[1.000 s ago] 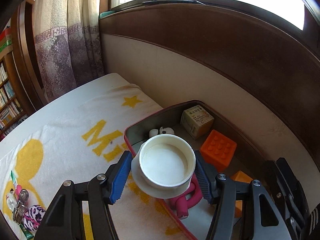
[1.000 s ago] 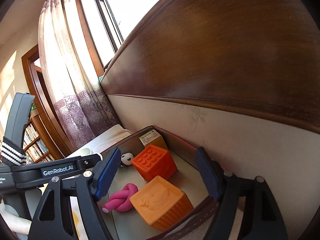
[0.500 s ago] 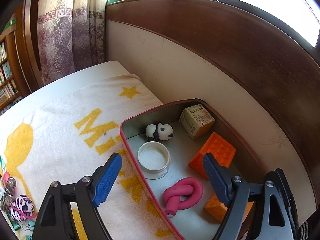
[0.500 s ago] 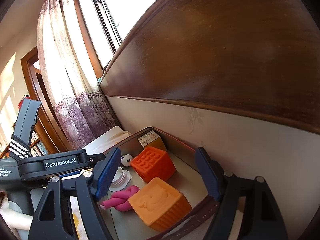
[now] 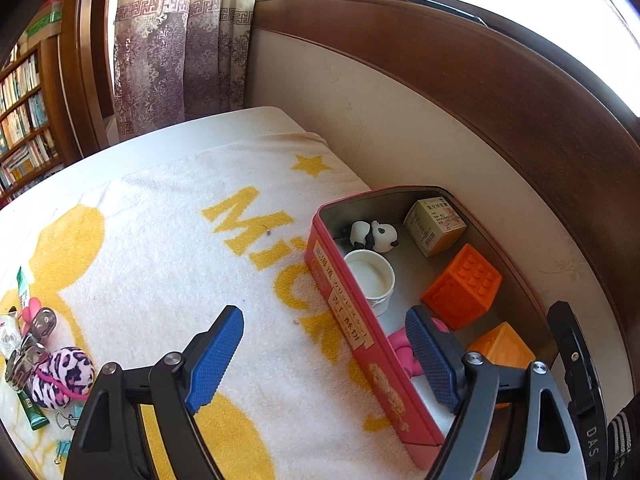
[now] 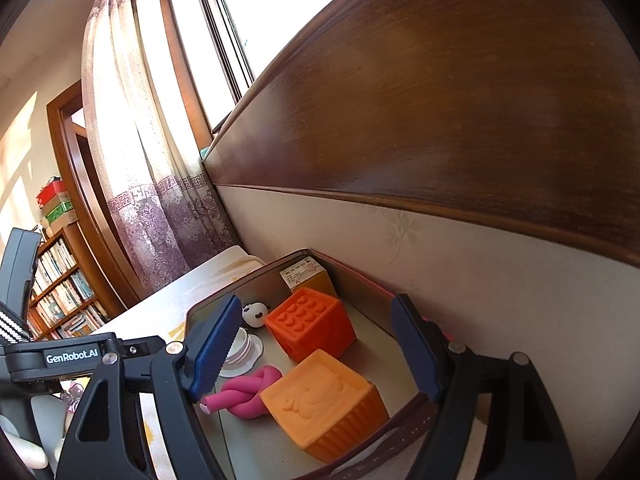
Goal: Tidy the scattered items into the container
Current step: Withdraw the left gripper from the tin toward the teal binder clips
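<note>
Red tin (image 5: pixel 352 316) holds the white cup (image 5: pixel 370 276), beside the panda (image 5: pixel 374 235); your left gripper (image 5: pixel 324 360) hangs released, empty. Next pick: the leopard ball (image 5: pixel 64 376), well left of the tin. Right gripper (image 6: pixel 320 348) idles open.

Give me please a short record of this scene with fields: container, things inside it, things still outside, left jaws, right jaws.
container: red tin, open, on a yellow-and-white towel beside the wall
inside: white cup, panda figure, small carton, orange studded block, lighter orange block, pink knotted toy
outside: leopard-print ball, metal clips, green tube, at the towel's left edge
left jaws: left gripper open, empty, straddling the tin's near wall
right jaws: right gripper open, empty, over the tin
</note>
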`<state>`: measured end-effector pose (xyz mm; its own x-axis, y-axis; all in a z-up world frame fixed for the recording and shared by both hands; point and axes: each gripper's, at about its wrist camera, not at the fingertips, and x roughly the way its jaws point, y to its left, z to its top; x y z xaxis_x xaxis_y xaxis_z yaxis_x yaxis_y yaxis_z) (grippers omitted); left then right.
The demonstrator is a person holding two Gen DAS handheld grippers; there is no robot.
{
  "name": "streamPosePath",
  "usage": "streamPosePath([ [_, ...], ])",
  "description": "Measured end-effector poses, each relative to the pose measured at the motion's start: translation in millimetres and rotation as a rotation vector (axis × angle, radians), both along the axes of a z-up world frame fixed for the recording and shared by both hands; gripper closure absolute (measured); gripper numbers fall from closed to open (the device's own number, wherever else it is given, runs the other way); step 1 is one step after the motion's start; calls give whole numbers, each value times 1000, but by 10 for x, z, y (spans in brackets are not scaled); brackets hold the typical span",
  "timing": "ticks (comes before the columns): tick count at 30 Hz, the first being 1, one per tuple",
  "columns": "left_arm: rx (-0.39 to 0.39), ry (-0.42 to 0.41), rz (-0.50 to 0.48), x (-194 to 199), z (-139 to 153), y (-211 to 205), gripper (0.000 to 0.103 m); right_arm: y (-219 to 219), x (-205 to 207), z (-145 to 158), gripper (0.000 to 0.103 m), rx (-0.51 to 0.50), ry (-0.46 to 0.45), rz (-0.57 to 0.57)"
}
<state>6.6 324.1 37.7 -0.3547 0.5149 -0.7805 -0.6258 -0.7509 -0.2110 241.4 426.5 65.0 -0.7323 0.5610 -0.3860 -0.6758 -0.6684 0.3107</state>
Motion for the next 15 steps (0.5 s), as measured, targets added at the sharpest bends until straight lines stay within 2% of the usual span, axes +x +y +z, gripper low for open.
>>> streamPosePath([
  [8,12,-15,71,-22,-17,-582,18,-66,-26,8,23,33,-13,7],
  [15,34,-36,165,-56,-63,-1271,18,-106,-54,11,23,53,-29,7],
])
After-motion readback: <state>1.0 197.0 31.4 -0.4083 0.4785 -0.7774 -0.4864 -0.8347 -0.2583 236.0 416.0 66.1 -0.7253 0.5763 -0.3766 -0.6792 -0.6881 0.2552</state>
